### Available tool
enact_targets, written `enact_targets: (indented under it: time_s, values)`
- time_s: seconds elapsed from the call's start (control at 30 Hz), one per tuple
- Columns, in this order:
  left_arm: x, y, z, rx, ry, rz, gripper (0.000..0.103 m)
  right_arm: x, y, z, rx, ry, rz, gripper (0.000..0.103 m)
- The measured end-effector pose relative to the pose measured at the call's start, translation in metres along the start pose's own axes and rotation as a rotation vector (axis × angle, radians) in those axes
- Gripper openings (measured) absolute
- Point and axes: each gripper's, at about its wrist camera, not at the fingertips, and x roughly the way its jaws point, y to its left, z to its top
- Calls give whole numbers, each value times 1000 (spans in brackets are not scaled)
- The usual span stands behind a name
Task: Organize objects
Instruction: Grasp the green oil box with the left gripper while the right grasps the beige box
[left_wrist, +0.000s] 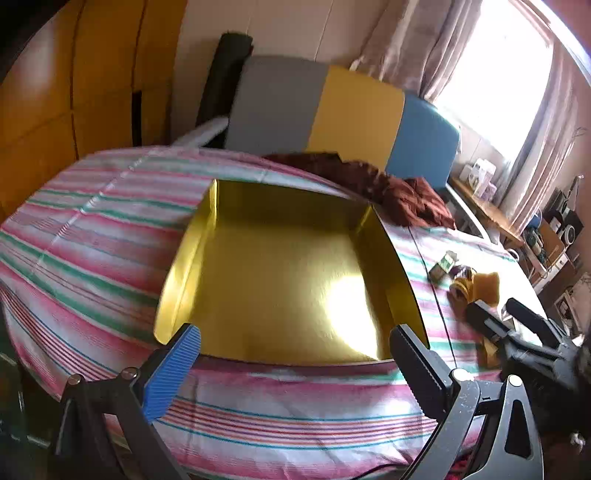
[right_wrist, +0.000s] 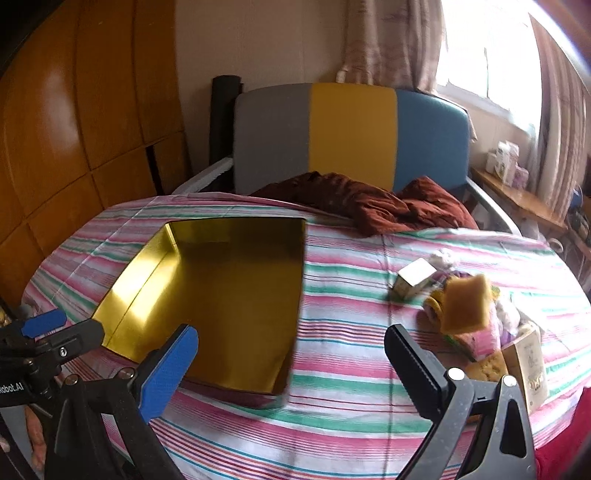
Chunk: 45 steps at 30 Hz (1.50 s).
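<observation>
An open gold box (left_wrist: 280, 280) lies empty on the striped bedsheet (left_wrist: 92, 229); it also shows in the right wrist view (right_wrist: 229, 295). My left gripper (left_wrist: 295, 354) is open and empty, at the box's near edge. My right gripper (right_wrist: 291, 354) is open and empty, above the sheet just right of the box. A heap of small objects lies to the right: a small carton (right_wrist: 412, 282), a yellow sponge (right_wrist: 467, 304), a brown printed box (right_wrist: 528, 362) and soft items. The heap shows in the left wrist view (left_wrist: 472, 284), beyond the right gripper's black fingers (left_wrist: 487, 321).
A crumpled maroon cloth (right_wrist: 373, 206) lies at the far side of the bed. A grey, yellow and blue headboard (right_wrist: 351, 136) stands behind it. Wooden wardrobe panels (right_wrist: 74, 147) are at the left. A cluttered shelf (right_wrist: 517, 192) runs under the window at the right.
</observation>
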Motion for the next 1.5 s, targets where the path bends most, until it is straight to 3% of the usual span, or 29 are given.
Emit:
enact_targets:
  time_s: [0.17, 0.3, 0.47, 0.57, 0.67, 0.73, 0.87, 0.93, 1.17, 1.4, 1.5]
  values:
    - [10, -20, 5, 85, 47, -42, 102, -10, -47, 0, 88, 4, -45, 103]
    - [14, -46, 13, 161, 3, -73, 103, -20, -93, 3, 159, 10, -92, 103]
    - [28, -85, 28, 245, 41, -142, 103, -27, -156, 11, 282, -2, -151, 103]
    - [42, -110, 36, 296, 41, -103, 103, -26, -191, 17, 369, -6, -169, 103]
    - [60, -135, 46, 334, 73, -116, 102, -24, -216, 23, 396, -48, -193, 103]
    - [73, -151, 51, 368, 97, -132, 97, -19, -231, 22, 409, -68, -199, 103]
    - [106, -189, 63, 445, 110, -109, 94, -11, -253, 10, 483, -78, -167, 103]
    - [122, -204, 67, 484, 130, -92, 87, -8, -258, 4, 517, -77, -146, 103]
    - [184, -258, 77, 600, 195, -73, 80, -5, -264, 1, 552, -78, -104, 103]
    - [232, -293, 80, 677, 245, -67, 65, -4, -269, 1, 575, -81, -82, 103]
    - [247, -305, 77, 720, 256, -68, 65, -2, -272, 1, 588, -77, -83, 103]
